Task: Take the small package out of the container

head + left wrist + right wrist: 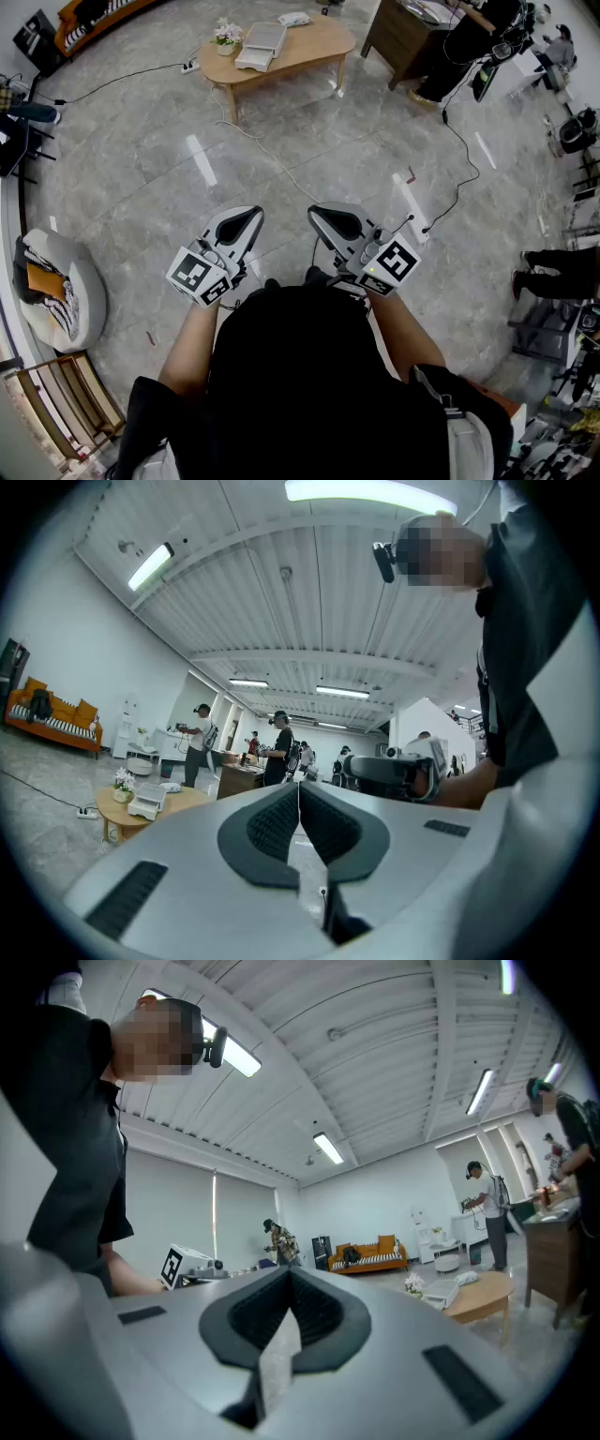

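While held over the glossy grey marbled floor (309,159), left gripper (249,217) and right gripper (320,216) both have ribbed black pads (270,823) pressed together, empty. Oval wooden table (317,45) sits well ahead.

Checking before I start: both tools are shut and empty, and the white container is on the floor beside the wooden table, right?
Not quite. The head view shows the white container on top of the wooden table, not down beside it. The rest holds: the left tool and the right tool are both shut and empty.
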Demonstrator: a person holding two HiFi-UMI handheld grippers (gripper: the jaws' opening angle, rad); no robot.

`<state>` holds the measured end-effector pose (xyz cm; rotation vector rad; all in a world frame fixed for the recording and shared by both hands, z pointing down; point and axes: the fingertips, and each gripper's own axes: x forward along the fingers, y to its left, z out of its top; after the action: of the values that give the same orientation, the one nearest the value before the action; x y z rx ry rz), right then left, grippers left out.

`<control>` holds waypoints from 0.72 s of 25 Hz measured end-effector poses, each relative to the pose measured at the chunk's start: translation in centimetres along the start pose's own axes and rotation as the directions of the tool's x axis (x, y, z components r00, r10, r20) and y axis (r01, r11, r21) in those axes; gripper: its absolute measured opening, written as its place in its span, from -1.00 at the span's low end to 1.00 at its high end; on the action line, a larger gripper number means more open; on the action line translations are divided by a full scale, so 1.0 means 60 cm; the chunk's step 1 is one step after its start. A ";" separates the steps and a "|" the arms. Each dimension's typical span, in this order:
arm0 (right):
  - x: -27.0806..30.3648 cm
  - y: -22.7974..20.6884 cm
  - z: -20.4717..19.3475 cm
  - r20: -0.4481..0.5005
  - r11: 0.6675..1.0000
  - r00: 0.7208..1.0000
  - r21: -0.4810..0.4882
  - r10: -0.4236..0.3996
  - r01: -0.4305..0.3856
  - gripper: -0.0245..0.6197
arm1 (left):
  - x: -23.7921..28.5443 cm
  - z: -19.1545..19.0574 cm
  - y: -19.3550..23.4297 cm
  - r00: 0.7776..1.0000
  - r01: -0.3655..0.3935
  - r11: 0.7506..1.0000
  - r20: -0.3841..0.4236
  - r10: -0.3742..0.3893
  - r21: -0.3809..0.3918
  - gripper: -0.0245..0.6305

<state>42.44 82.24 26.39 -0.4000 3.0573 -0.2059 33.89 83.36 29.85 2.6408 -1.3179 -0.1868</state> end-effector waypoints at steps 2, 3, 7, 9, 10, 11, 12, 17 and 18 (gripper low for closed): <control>0.003 -0.001 0.002 0.002 1.000 1.000 0.003 -0.001 0.001 -0.90 | 0.001 0.004 0.001 1.000 0.003 1.000 -0.002 -0.003 0.008 -0.87; 0.006 -0.001 0.002 0.002 1.000 1.000 0.004 -0.002 0.002 -0.90 | 0.001 0.005 0.003 1.000 0.005 1.000 -0.002 -0.005 0.012 -0.87; 0.014 0.004 -0.005 -0.001 1.000 1.000 0.005 -0.012 0.012 -0.90 | -0.010 -0.002 0.012 1.000 0.009 1.000 -0.011 -0.009 0.021 -0.87; 0.018 0.009 -0.008 -0.002 1.000 1.000 0.012 -0.019 0.019 -0.89 | -0.019 -0.008 0.015 1.000 0.005 1.000 -0.018 -0.005 0.014 -0.87; 0.019 0.011 -0.008 -0.002 1.000 1.000 0.016 -0.025 0.025 -0.89 | -0.023 -0.012 0.017 1.000 0.004 1.000 -0.022 -0.004 0.009 -0.87; 0.020 0.011 -0.008 -0.001 0.999 0.999 0.018 -0.032 0.032 -0.89 | -0.026 -0.016 0.019 1.000 0.004 1.000 -0.025 -0.004 0.005 -0.87; 0.021 0.009 -0.007 0.000 0.999 0.999 0.018 -0.041 0.041 -0.89 | -0.028 -0.019 0.021 1.000 0.004 1.000 -0.026 -0.004 0.003 -0.87; 0.015 0.003 0.001 0.009 0.998 0.998 0.005 -0.065 0.065 -0.89 | -0.034 -0.031 0.035 1.000 -0.006 1.000 -0.016 0.005 -0.016 -0.87; 0.014 -0.002 0.002 0.007 0.997 0.997 0.004 -0.073 0.073 -0.89 | -0.036 -0.031 0.043 1.000 -0.013 1.000 -0.014 0.012 -0.018 -0.87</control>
<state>41.68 81.90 26.25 -0.5116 3.0370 -0.2130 30.95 83.78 32.29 2.6135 -1.3218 -0.1768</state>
